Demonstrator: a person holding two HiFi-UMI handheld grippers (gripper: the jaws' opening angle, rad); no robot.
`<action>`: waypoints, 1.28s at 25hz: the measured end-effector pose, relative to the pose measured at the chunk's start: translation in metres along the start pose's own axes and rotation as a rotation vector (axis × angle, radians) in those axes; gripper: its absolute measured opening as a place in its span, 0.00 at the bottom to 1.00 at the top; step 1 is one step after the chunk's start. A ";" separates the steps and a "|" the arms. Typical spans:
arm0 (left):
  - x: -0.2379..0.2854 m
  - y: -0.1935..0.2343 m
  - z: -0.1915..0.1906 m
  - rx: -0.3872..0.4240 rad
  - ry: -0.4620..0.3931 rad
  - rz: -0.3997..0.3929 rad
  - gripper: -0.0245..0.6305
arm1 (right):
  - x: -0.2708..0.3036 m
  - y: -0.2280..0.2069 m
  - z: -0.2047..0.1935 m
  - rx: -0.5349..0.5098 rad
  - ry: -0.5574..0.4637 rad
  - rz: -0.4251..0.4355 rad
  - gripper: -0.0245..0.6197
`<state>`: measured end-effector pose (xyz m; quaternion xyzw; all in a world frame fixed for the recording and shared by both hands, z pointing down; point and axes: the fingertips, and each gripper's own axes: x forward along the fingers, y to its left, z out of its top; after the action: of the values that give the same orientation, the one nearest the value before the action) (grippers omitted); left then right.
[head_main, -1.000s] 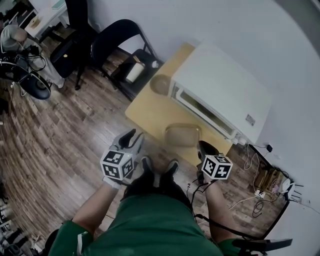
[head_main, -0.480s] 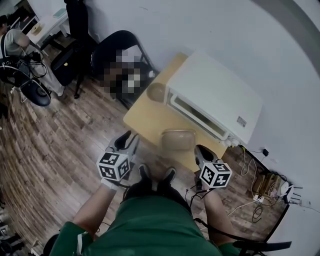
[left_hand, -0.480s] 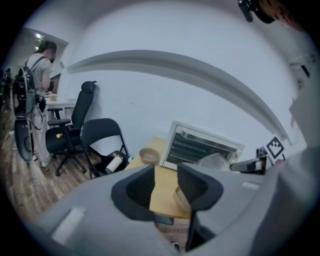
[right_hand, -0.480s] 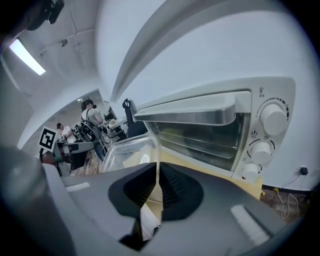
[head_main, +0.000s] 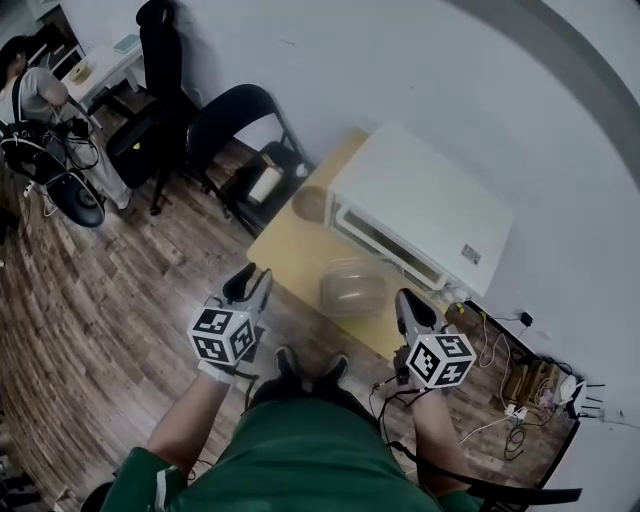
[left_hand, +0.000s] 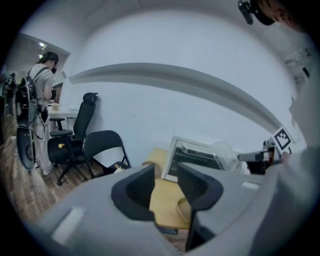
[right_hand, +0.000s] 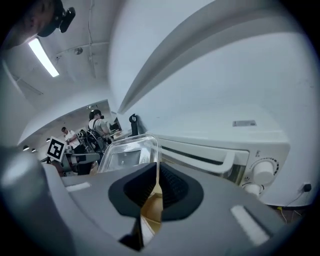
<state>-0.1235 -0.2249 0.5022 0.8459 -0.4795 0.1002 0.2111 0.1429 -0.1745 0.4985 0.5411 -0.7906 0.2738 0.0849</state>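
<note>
Person: (head_main: 30, 90) at my far left by a desk, cut by the head view's edge; too small for me to read more.
Folding chair: (head_main: 235, 115) black, near the table's left end. A pale cylinder (head_main: 265, 185) lies on its seat; I can't tell what it is.
Left gripper: (head_main: 250, 285) off the table's near-left edge, well apart from the clear box. In its own view its jaws stand apart with nothing between them, only tabletop in the gap.
Bowl: (head_main: 308, 203) tan, just beside the oven's left end, soft and blurred; the left gripper view half hides it behind a jaw.
Table: (head_main: 285, 240) yellow top, its near edge partly covered by both grippers.
Clear box: (head_main: 352, 288) over the table in front of the oven; I can't tell whether it touches the top, nor what is inside.
Oven: (head_main: 420, 205) white; its knobs (right_hand: 264, 172) show only in the right gripper view.
Right gripper: (right_hand: 157, 175) jaws pinched on the clear box's near wall.
Cables: (head_main: 520, 385) tangled on the floor, far right.
</note>
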 end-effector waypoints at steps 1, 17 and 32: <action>-0.001 -0.001 0.003 0.003 -0.006 0.001 0.25 | -0.002 0.001 0.006 -0.003 -0.013 0.002 0.06; -0.020 0.002 0.031 0.011 -0.063 0.019 0.25 | -0.032 -0.006 0.074 0.033 -0.165 -0.011 0.06; -0.027 0.001 0.052 0.016 -0.104 0.018 0.24 | -0.078 0.008 0.155 0.063 -0.419 0.054 0.06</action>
<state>-0.1397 -0.2281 0.4463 0.8472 -0.4965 0.0619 0.1784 0.1923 -0.1906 0.3321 0.5673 -0.7962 0.1820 -0.1054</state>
